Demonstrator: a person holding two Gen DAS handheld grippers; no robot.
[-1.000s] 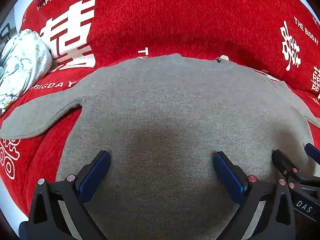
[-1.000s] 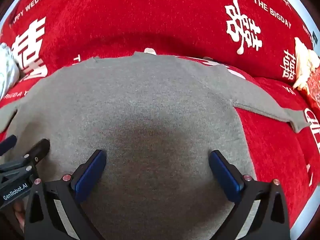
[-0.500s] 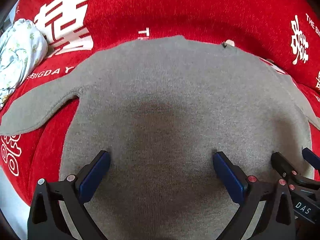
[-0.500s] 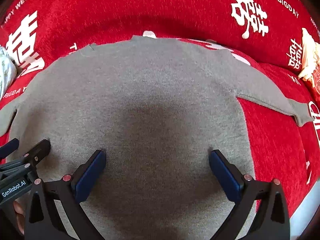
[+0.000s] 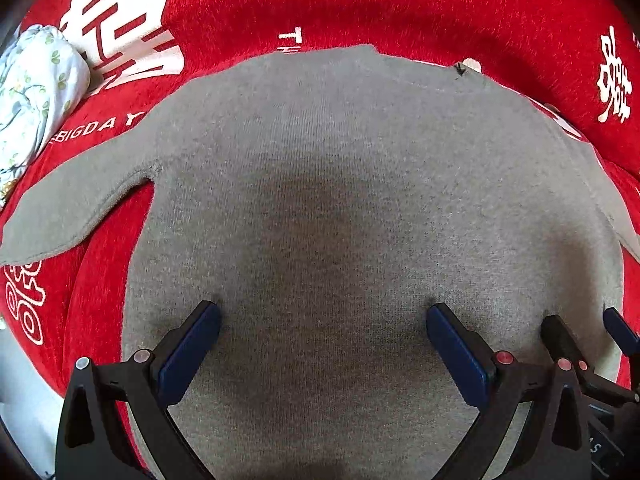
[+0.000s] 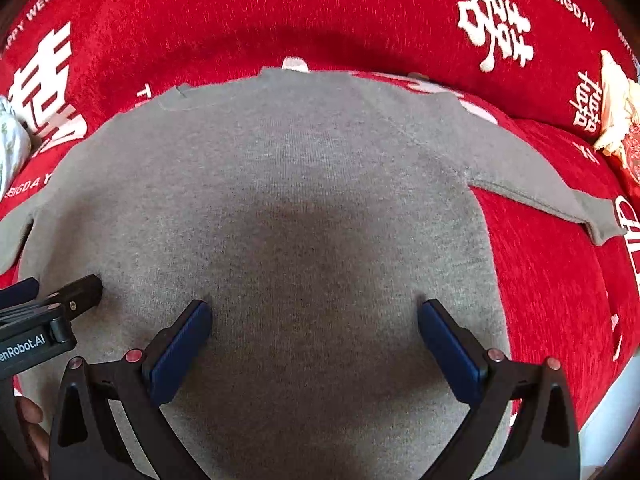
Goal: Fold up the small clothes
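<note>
Sweater (image 5: 340, 200), grey knit, lies spread flat and face-down-or-up (cannot tell which) on a red plush cover (image 5: 360, 4) printed with white wedding characters and lettering. Its body fills the middle of both wrist views, the neckline at the far edge, one sleeve (image 5: 80, 200) angled out to the left and the other sleeve (image 6: 536, 188) stretching right, its cuff ending on bare red cloth.

The left gripper (image 5: 322, 332) hangs over the lower part of the sweater with its blue-padded fingers spread wide, nothing between them. The right gripper (image 6: 314, 328) sits just beside it, likewise spread wide and holding nothing; each gripper's tip shows at the edge of the other's view.

A bundle of pale floral cloth (image 5: 36, 92) rests at the far left, near the left sleeve's shoulder but apart from it. A cream and red object (image 6: 618, 120) lies at the far right edge, beyond the right cuff. Red cover lies open beyond the neckline and to the right of the body. At the near corners the cover ends against a pale surface (image 6: 608, 412).
</note>
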